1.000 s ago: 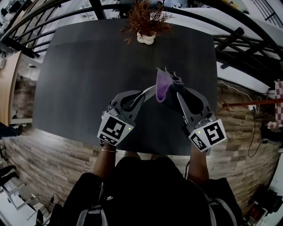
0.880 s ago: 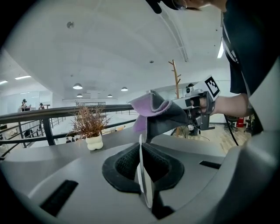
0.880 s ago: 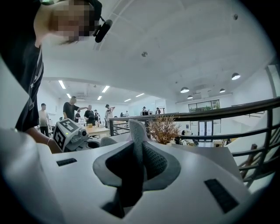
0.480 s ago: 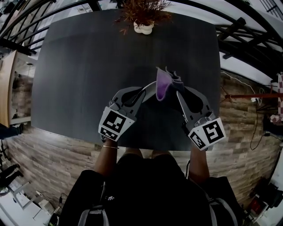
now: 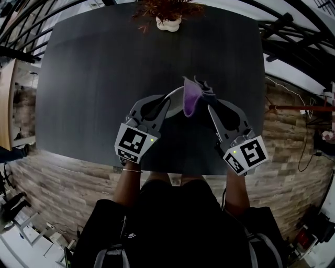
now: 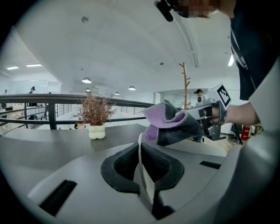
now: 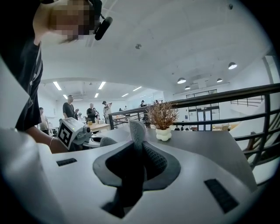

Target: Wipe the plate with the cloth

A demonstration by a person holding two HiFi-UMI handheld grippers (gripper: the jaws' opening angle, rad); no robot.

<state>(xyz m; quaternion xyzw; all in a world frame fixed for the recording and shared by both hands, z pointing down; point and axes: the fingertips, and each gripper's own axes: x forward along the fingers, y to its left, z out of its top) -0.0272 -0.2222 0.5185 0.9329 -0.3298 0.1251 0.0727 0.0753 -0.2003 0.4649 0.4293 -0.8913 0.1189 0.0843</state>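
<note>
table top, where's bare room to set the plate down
The table is bare from the potted plant at the far edge down to the left claw and right claw, widest at left. Crowded only between them, where plate and cloth meet.

A dark table (image 5: 104, 78) stands on plank flooring (image 5: 63, 183).

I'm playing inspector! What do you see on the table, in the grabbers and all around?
Surface: dark grey table, matte top.
Job's things: thin white plate, seen edge-on; purple and grey cloth at its far edge.
Clutter: dried brown plant in a white pot at the table's far edge.
Grippers: left gripper shut on the plate; right gripper shut on the cloth.
Cables: thin cable on the floor, right of the table.
Surroundings: black railing, wood-plank floor, people far off.
</note>
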